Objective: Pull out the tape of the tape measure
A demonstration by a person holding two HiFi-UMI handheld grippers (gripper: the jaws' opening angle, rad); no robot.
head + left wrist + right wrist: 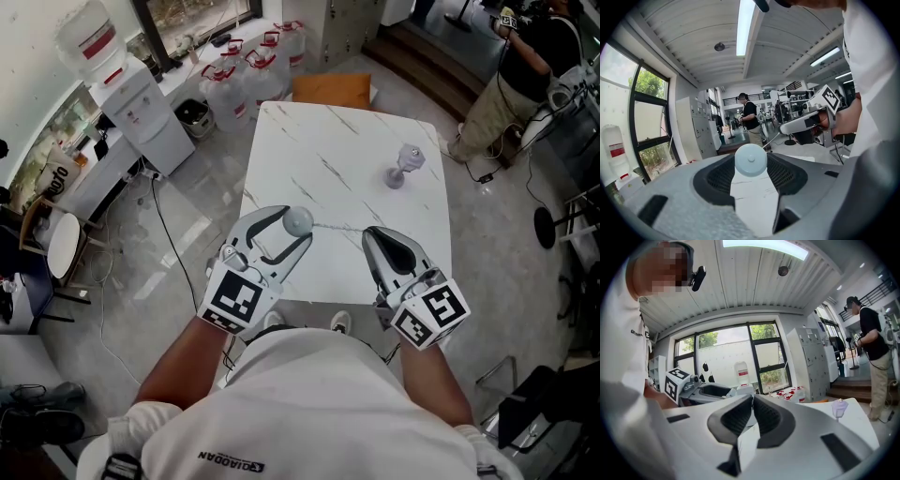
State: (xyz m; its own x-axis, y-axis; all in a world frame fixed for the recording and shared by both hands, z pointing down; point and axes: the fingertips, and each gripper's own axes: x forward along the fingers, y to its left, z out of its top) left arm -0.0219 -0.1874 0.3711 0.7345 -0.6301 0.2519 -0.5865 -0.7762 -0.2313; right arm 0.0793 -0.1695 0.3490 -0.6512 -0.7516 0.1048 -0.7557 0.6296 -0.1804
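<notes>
A small round pale tape measure [298, 219] hangs above the near edge of the white marble table [319, 141]. My left gripper [294, 227] is shut on its body; in the left gripper view the disc [750, 159] sits between the jaws of that gripper [751, 165]. A thin tape [336, 226] runs level from the case to the tip of my right gripper [368, 232], whose jaws are closed on the tape's end. In the right gripper view the right gripper [752, 398] shows its pads together, with the left gripper [705, 391] and the case beyond.
A small lilac lamp-shaped ornament [404, 164] stands on the table's far right. Past the table are an orange box [330, 89], water jugs [244, 75] and a water dispenser [141, 103]. A person [516, 75] stands at the back right, a chair [61, 244] to the left.
</notes>
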